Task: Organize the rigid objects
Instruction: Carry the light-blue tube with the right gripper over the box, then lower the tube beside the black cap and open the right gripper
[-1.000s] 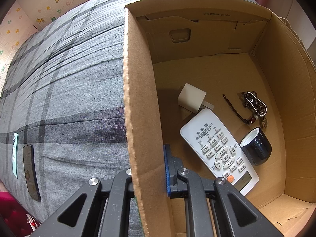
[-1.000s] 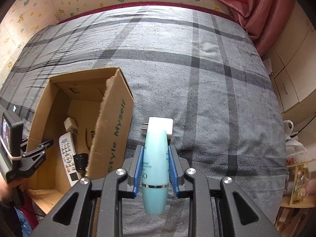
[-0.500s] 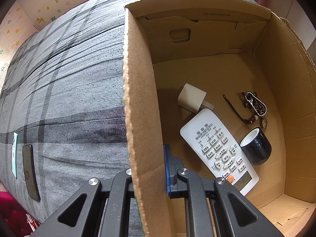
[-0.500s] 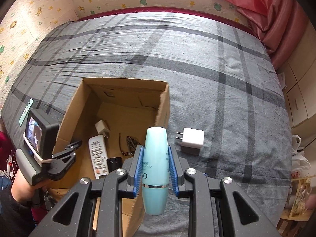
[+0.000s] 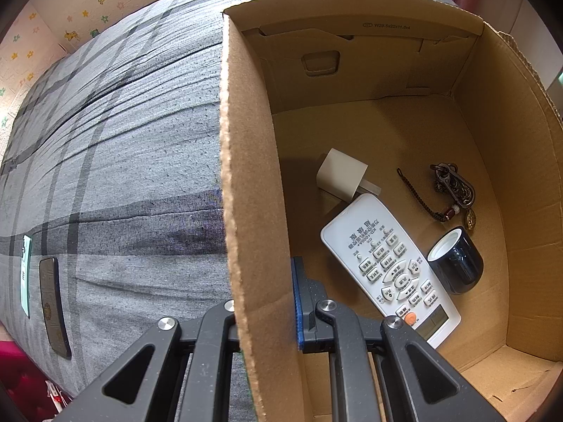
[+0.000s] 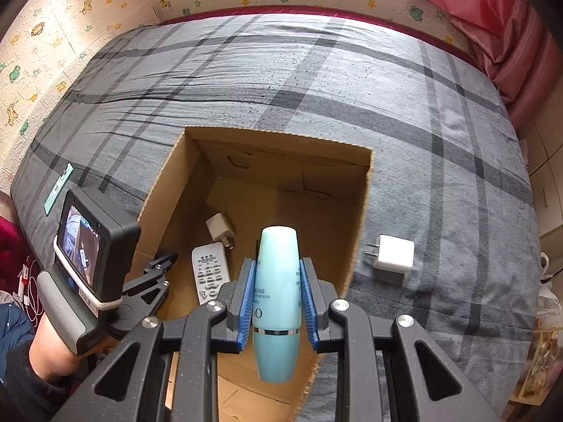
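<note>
My right gripper (image 6: pixel 277 277) is shut on a light blue bottle (image 6: pixel 277 292) and holds it above the open cardboard box (image 6: pixel 359 232). My left gripper (image 5: pixel 262 288) is shut on the box's left wall (image 5: pixel 246 183); it also shows in the right wrist view (image 6: pixel 165 263). Inside the box lie a white remote (image 5: pixel 388 267), a white charger (image 5: pixel 343 174), a dark cup (image 5: pixel 455 260) and a keychain (image 5: pixel 454 190). Another white charger (image 6: pixel 390 255) lies on the bed to the right of the box.
The box stands on a grey plaid bed (image 6: pixel 316 81). A dark phone (image 5: pixel 52 306) and a green card (image 5: pixel 25 274) lie near the bed's left edge. Pink curtains (image 6: pixel 510 35) hang at the far right.
My right gripper has carried the blue bottle left, from over the bed by the charger to above the box. My left gripper has kept its hold on the box wall.
</note>
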{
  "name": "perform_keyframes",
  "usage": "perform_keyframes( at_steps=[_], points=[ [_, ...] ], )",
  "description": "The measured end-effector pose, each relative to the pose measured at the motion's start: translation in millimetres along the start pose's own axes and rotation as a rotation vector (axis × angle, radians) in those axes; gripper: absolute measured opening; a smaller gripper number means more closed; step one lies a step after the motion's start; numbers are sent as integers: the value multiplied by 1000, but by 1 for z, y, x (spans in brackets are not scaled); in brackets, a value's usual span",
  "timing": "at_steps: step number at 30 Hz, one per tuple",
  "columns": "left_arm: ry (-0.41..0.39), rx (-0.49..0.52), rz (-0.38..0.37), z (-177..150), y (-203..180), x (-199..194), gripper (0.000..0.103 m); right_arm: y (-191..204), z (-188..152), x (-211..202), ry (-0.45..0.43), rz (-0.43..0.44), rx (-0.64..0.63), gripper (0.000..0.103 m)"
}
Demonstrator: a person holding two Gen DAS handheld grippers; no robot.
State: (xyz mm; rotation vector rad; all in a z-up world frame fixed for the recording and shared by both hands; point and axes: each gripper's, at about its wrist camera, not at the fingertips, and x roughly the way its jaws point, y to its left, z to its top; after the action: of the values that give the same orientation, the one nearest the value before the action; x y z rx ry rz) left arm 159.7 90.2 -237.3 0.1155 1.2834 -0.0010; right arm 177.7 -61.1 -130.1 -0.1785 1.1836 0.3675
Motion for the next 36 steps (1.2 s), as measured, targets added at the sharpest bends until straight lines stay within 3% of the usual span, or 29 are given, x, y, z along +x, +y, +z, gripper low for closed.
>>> perform_keyframes(
  at_steps=[17, 36],
  points=[
    [0, 0, -1, 0, 0, 0, 13, 38, -2, 63, 70, -12, -7, 26],
    [-2, -2, -4, 0, 1, 0, 13, 39, -13, 100, 102, -6, 27, 26]
  ],
)
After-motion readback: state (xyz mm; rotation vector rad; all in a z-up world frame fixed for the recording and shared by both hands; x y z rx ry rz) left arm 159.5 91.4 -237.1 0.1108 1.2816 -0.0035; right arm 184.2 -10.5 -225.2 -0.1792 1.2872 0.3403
